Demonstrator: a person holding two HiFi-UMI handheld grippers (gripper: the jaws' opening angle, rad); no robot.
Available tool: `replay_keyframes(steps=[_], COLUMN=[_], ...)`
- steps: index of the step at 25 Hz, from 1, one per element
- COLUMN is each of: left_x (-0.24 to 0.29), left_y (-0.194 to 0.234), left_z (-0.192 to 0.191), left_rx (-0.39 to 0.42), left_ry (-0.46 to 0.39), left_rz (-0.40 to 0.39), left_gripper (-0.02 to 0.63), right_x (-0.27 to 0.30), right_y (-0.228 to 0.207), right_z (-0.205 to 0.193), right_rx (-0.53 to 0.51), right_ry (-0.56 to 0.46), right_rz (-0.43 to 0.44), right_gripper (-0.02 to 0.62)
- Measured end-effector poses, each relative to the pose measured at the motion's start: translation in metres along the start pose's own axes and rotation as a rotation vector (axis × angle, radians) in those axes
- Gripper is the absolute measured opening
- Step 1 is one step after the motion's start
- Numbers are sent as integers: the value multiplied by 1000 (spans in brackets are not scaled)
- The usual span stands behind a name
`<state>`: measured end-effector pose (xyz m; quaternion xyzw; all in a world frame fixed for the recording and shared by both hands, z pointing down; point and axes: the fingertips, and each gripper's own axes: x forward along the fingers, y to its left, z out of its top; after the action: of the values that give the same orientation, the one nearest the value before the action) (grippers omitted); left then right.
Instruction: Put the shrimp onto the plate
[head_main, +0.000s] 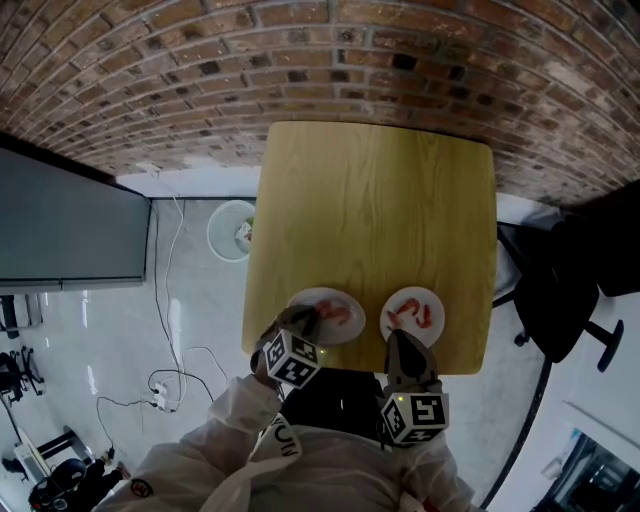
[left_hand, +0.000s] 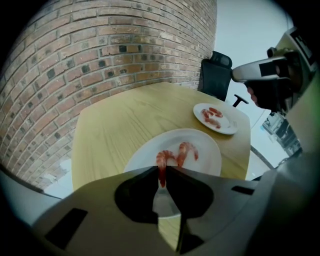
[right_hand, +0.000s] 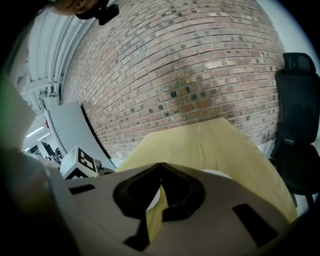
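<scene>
Two pink shrimp lie on the near white plate (left_hand: 145, 150), which stands by the front edge of the wooden table (head_main: 370, 210). My left gripper (left_hand: 163, 169) is over that plate, shut on the tail of the left shrimp (left_hand: 161, 159). The second shrimp (left_hand: 187, 150) lies just to its right, free. In the head view the left gripper (head_main: 303, 322) sits at the left plate (head_main: 330, 297). The right gripper (head_main: 397, 340) hovers at the near rim of the right plate (head_main: 432, 300), which carries more shrimp (head_main: 410, 315). My right gripper (right_hand: 160, 166) is shut with nothing in it.
A black office chair (head_main: 560, 290) stands to the right of the table. On the floor at the left are a round white fan (head_main: 233, 230), cables (head_main: 165, 380) and a large grey screen (head_main: 70, 230). A brick wall (head_main: 300, 60) runs behind the table.
</scene>
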<state>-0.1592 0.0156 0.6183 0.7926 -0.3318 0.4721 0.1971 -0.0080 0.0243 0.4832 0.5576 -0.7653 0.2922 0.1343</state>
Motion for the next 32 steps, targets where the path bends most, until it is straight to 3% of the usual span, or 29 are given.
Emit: replay_keyframes(steps=[11,32], left_x=[-16,1], left_y=[-24,-143], left_z=[13,69], left_rx=[31,175], left_ry=[-39,-66], left_rz=[1,-95], left_gripper=[54,52], right_x=[-31,-117], right_y=[-28,-107], right_z=[-1,-24], right_rx=[20,106], right_ry=[-41,-102], right_rz=[-63,-195], right_gripper=[23,23])
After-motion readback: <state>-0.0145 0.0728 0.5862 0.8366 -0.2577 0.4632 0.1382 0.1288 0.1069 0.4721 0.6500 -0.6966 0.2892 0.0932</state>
